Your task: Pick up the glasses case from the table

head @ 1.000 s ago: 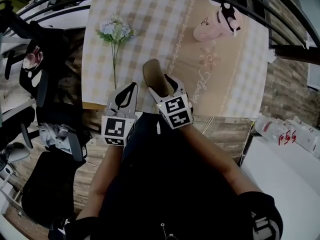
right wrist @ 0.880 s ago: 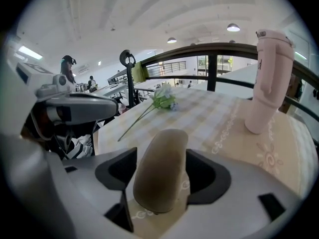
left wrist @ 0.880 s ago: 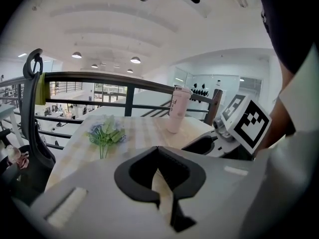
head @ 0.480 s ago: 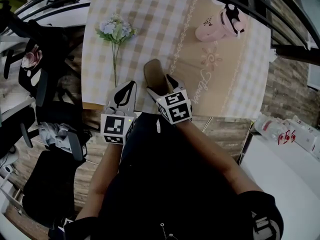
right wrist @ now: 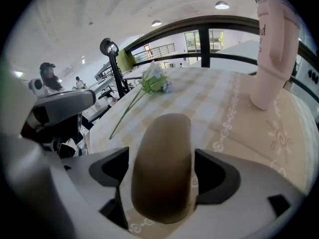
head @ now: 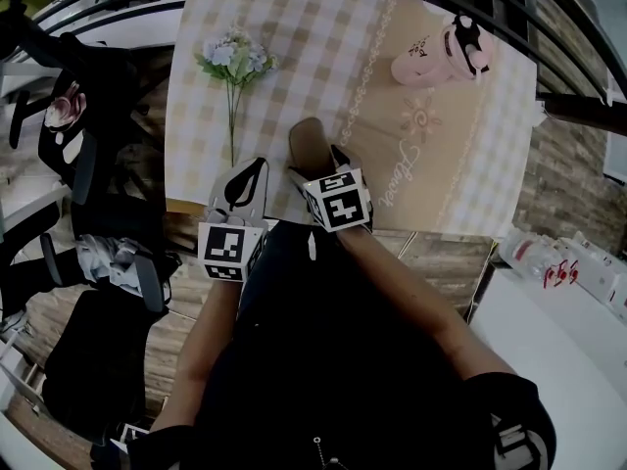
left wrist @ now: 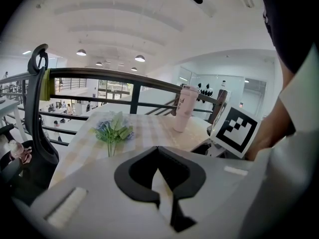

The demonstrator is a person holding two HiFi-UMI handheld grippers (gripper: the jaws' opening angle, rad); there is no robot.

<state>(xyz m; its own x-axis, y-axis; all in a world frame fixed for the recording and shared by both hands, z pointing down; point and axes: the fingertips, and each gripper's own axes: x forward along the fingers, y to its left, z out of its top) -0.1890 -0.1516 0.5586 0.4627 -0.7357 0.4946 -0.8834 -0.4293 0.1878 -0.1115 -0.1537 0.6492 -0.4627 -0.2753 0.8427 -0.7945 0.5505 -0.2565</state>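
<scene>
- Right gripper (right wrist: 160,177): jaws, just opened to full width, straddle the glasses case (right wrist: 162,143); pads flank it without pressing.
- Case lies flat on the table (head: 451,174), near its front edge.
- Recommended: settle lower, stay centred, then close squarely.
- Left gripper (left wrist: 158,167): jaws together, empty.

Brown glasses case (head: 309,146) on table (head: 465,169)

The glasses case (right wrist: 162,163) looks smooth, matt and leathery. The checked tablecloth (head: 284,67) is matt fabric; the pink bottle (head: 431,62) is smooth plastic.
</scene>
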